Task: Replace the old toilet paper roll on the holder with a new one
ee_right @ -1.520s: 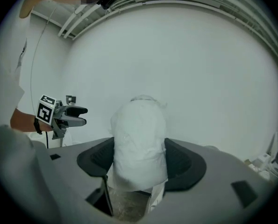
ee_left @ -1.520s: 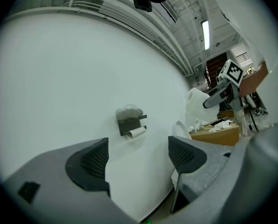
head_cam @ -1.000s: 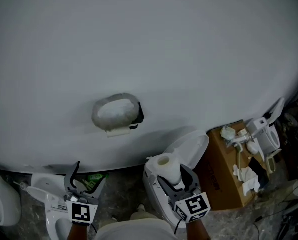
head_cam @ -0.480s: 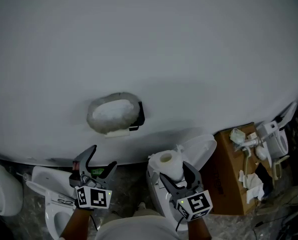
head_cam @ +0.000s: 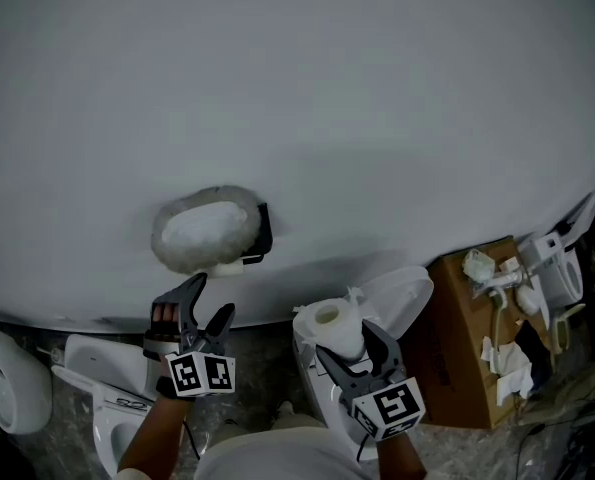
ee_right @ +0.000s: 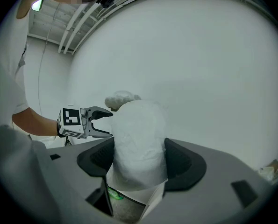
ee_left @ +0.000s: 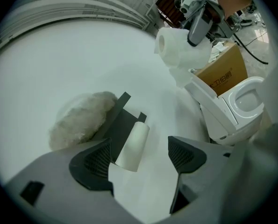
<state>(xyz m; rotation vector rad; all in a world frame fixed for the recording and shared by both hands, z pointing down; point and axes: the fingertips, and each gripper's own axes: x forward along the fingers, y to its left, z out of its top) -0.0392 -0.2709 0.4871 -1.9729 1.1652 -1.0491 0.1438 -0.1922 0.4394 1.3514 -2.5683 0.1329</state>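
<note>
a fuzzy cover (head_cam: pixel 199 236) hides most of the holder (head_cam: pixel 262 230); its bare old tube (ee_left: pixel 133 145) lies just beyond the left gripper (ee_left: pixel 139 155), spread and risen closer than before. right gripper (ee_right: pixel 138 158) pinches the new roll (ee_right: pixel 139 139), near right.

Below me, the mottled grey floor (head_cam: pixel 257 378) carried a white toilet (head_cam: pixel 397 293), a cardboard box (head_cam: pixel 462 353) just beside it, and what looked like another toilet (head_cam: pixel 102 363) on my left.

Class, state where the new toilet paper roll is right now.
In the head view, lower centre-right: the new roll is clamped in the right gripper, over the toilet, right of the wall holder.
</note>
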